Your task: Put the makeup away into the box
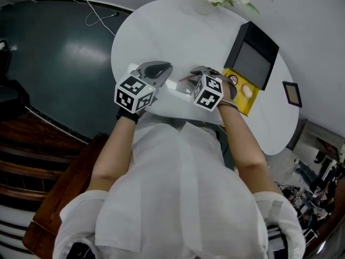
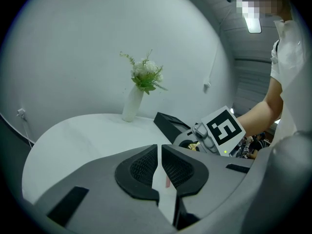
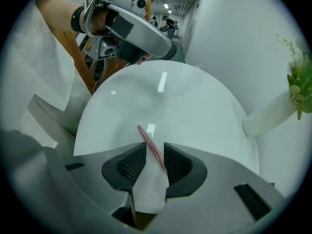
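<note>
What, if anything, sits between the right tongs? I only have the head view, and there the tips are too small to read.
Observer: In the right gripper view, the right tongs are closed on a thin pink stick. Its tip pokes out over the white table.
Operator: And the left tongs?
Observer: In the left gripper view, the left tongs are nearly together on a small pink bit. I cannot tell what it is.
</note>
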A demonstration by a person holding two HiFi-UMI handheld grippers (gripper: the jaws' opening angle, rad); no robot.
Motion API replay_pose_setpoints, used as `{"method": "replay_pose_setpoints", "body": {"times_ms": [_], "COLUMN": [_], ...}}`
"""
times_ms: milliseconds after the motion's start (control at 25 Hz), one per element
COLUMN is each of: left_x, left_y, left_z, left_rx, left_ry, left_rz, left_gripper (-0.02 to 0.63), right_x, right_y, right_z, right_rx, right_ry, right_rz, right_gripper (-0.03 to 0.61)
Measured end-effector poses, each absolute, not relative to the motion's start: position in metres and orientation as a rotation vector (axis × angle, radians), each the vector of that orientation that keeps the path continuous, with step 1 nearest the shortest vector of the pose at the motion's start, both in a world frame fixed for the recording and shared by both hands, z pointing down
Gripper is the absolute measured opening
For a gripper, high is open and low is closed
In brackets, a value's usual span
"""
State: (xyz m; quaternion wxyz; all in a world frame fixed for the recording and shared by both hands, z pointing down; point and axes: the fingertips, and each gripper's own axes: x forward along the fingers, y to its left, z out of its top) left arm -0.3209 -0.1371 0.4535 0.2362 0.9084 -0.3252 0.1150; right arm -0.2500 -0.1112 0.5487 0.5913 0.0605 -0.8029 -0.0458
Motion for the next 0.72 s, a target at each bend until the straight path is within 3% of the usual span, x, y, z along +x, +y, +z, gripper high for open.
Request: {"method": "replay_pose_setpoints", "body": {"times_ms": [440, 720], "left_x": [-0.326, -0.327], "left_y": [-0.134, -0.134], "left_z": [0.457, 0.459], "left_rx": [2.484, 2.484], "left_ry": [-0.868, -0.866], "left_rz": [0.317, 0.326], "left_gripper": [0.035, 0.035], "right_x": [-0.254, -0.255], "right_y": [-0.108, -0.107], "right_z": [0.566, 0.571], "right_rx": [0.05, 0.064], "right_ry": [-1.806, -1.8], "right_rz": [-0.119, -0.099], "right_gripper": [0.098, 0.048]}}
